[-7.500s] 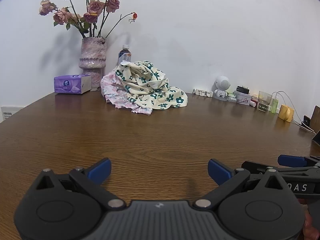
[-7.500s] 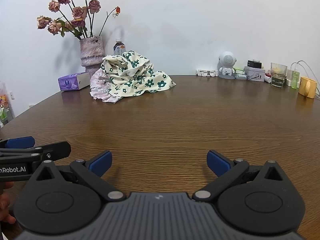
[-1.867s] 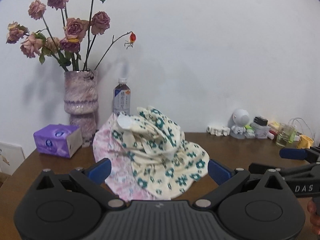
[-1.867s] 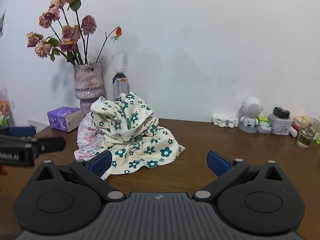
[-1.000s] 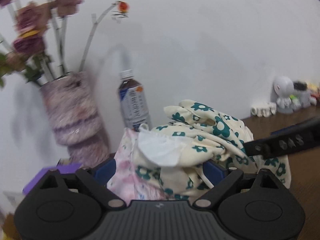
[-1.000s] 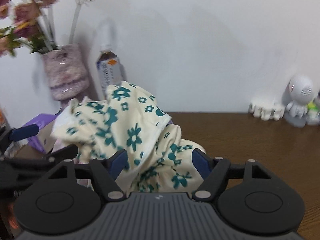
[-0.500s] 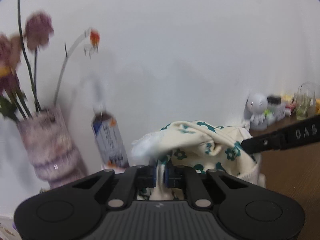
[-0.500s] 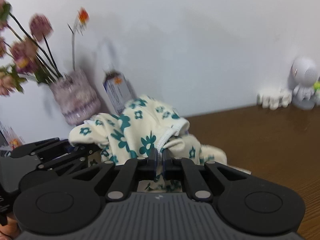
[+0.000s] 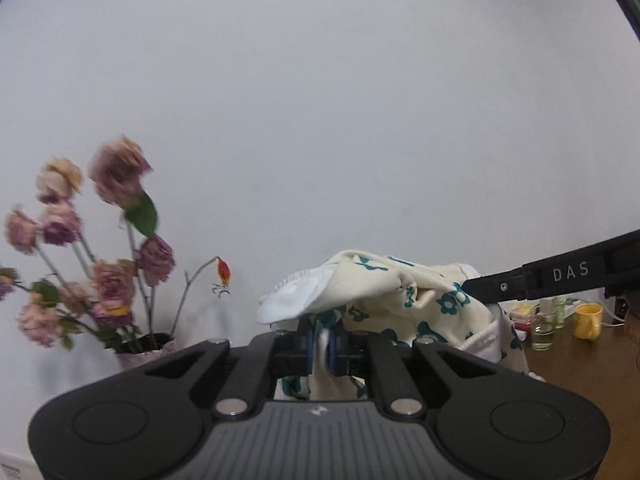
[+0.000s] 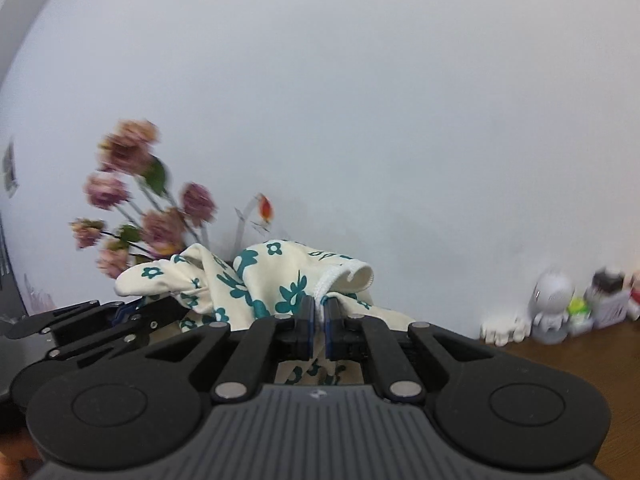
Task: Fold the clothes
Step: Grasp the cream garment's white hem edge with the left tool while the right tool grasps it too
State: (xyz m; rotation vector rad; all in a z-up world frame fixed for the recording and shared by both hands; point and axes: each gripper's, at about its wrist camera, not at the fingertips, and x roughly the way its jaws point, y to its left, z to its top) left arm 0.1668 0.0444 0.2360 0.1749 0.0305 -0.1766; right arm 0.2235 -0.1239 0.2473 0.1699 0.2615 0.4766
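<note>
Place: above the back of the tabletop (image 9: 580, 364), close to the white wall, I hold the cloth up in the air in both views.
Garment: the cream garment (image 9: 384, 292) with teal flowers hangs bunched between my two tools; its lower part drops out of sight behind them, so I cannot tell whether it hangs free of the tabletop.
Left tool: my left tool (image 9: 322, 346) is clenched on a fold of the garment, with pale cloth squeezed between the blue pads (image 9: 308, 345) and a white inner flap spilling over the top.
Right tool: my right tool (image 10: 318, 326) is clamped on a ribbed white hem of the same garment, which stands up just above the closed pads.
Nearby: the vase of dried roses (image 9: 116, 264) stands just to the left, the white robot figure (image 10: 554, 306) and a yellow cup (image 9: 587, 321) to the right along the wall.
Step in hand: I judge this to be the lifting and opening out of the garment, since it is crumpled and shows no neat fold.
Next move calls for: spreading my tools apart to pull the cloth taut, keeping both grips firm, then bringing it to bare wood nearer me to lay it flat.
Care: the roses are near, so I should draw the cloth away from them.
</note>
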